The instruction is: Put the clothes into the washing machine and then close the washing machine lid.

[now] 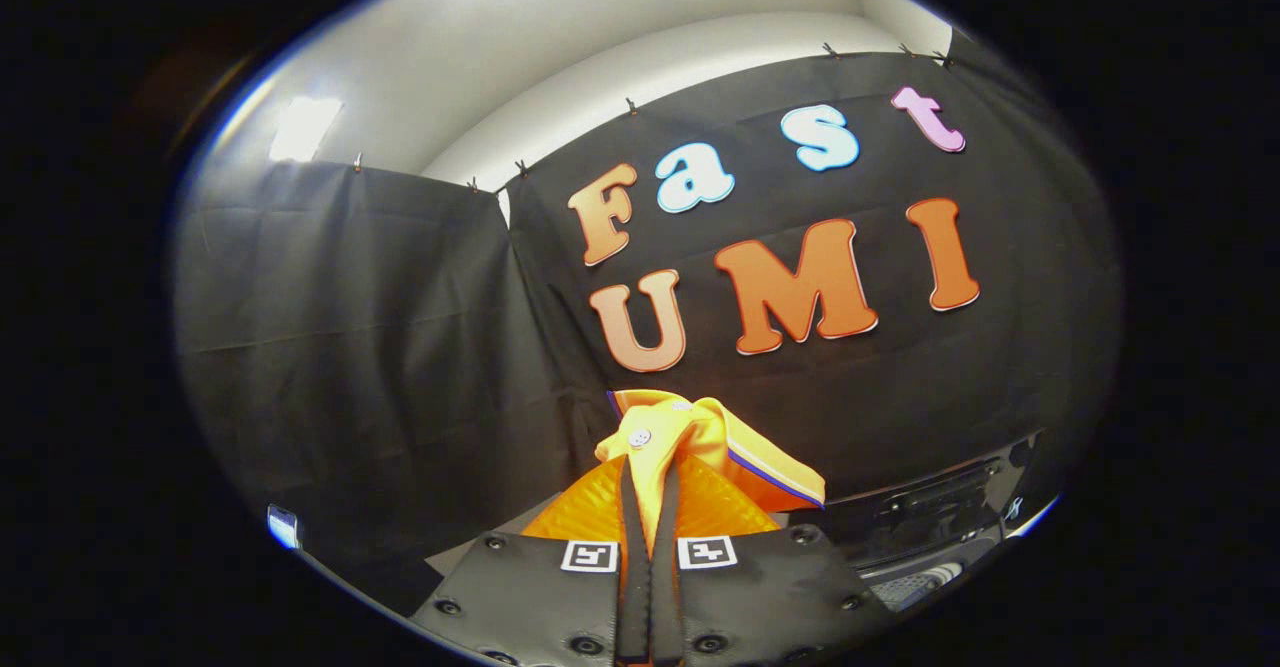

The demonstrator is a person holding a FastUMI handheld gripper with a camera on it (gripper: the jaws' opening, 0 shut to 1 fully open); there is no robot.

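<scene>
A yellow-orange garment (690, 437) with a button and a dark-striped collar edge is pinched between my two fingers, its collar bunched up just past the fingertips. My gripper (652, 482) is shut on this cloth and holds it raised in front of the black booth wall. Below and to the right of the fingers lies the dark top of the washing machine (930, 522), with a control strip along it. Whether its lid is open or closed is hidden from here.
Black cloth (360, 347) hangs behind and to the left as the booth's wall, clipped along its top edge. Above it runs a white wall and ceiling (560, 47) with bright lights.
</scene>
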